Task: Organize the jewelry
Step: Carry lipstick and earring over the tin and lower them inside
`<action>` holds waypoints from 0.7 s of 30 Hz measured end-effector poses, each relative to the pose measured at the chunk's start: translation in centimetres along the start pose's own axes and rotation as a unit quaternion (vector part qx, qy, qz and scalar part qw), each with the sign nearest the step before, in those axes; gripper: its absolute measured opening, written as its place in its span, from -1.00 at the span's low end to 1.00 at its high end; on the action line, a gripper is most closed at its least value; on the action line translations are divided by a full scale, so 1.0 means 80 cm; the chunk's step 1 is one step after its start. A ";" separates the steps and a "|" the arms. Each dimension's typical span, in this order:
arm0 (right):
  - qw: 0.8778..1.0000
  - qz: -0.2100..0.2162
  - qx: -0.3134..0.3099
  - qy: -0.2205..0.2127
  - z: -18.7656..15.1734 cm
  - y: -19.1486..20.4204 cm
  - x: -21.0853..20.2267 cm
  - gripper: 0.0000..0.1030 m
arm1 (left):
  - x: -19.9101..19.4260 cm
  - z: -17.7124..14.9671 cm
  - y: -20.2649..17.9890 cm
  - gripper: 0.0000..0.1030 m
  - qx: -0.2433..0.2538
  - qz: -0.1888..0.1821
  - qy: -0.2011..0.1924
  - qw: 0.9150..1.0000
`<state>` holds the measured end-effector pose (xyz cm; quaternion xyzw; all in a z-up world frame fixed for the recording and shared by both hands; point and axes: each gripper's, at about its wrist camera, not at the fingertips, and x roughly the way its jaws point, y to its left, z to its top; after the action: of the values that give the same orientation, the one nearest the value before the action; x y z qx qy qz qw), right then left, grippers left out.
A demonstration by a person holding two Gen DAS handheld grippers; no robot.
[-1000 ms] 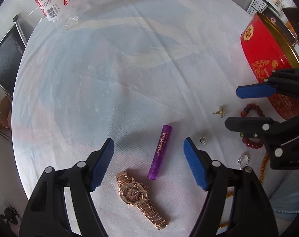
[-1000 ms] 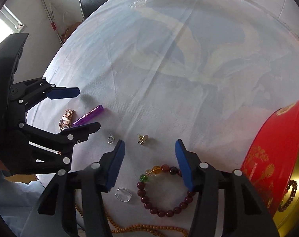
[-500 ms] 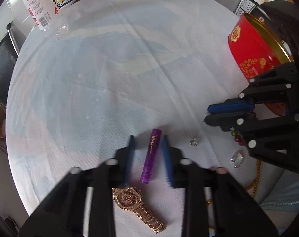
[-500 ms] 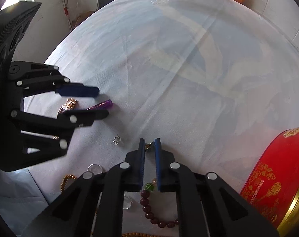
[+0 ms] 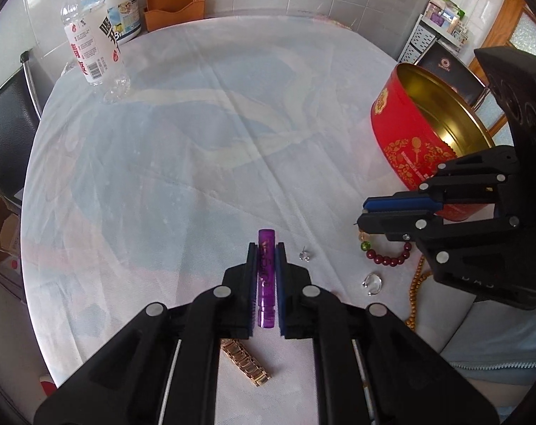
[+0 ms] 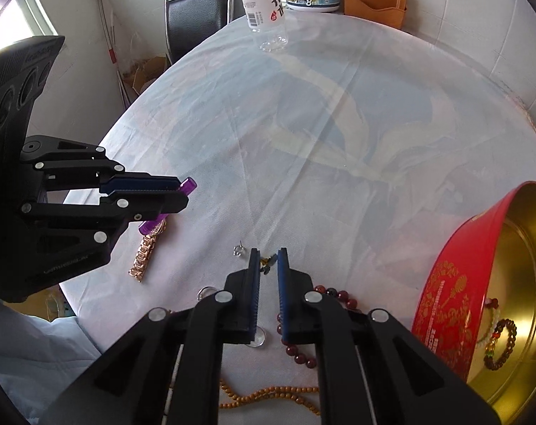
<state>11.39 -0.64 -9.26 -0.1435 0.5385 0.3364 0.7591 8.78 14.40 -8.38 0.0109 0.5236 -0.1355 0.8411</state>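
Left hand-held gripper (image 5: 267, 274) clamps purple tube (image 5: 266, 276) mid-body | stiff, light, slick | right hand-held gripper (image 6: 268, 264) pinches earring (image 6: 268, 261), probably

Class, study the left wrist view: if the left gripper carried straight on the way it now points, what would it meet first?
Most likely bare tablecloth. The left gripper, shut on the purple tube, points steeply down at open cloth beyond the tube's tip; nothing else seems to lie there, though depth is uncertain.
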 end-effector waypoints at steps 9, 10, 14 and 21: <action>0.997 -0.015 0.074 -0.032 -0.055 0.006 -0.052 -0.79 | -0.014 -0.023 -0.011 -0.81 0.028 -0.029 -0.014 0.999; 0.996 -0.017 0.082 -0.032 -0.061 0.008 -0.054 -0.79 | -0.013 -0.024 -0.013 -0.81 0.031 -0.033 -0.014 0.999; 0.995 -0.031 0.093 -0.032 -0.082 0.012 -0.073 -0.79 | -0.015 -0.022 -0.021 -0.81 0.030 -0.044 -0.013 0.999; 0.990 -0.029 0.097 -0.100 -0.075 -0.020 -0.122 -0.79 | -0.049 0.010 -0.052 -0.81 0.041 -0.025 -0.055 0.997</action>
<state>6.23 -8.76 -2.83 -0.0506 0.4851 0.2731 0.8292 6.84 11.11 -4.05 0.0249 0.4706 -0.1785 0.8637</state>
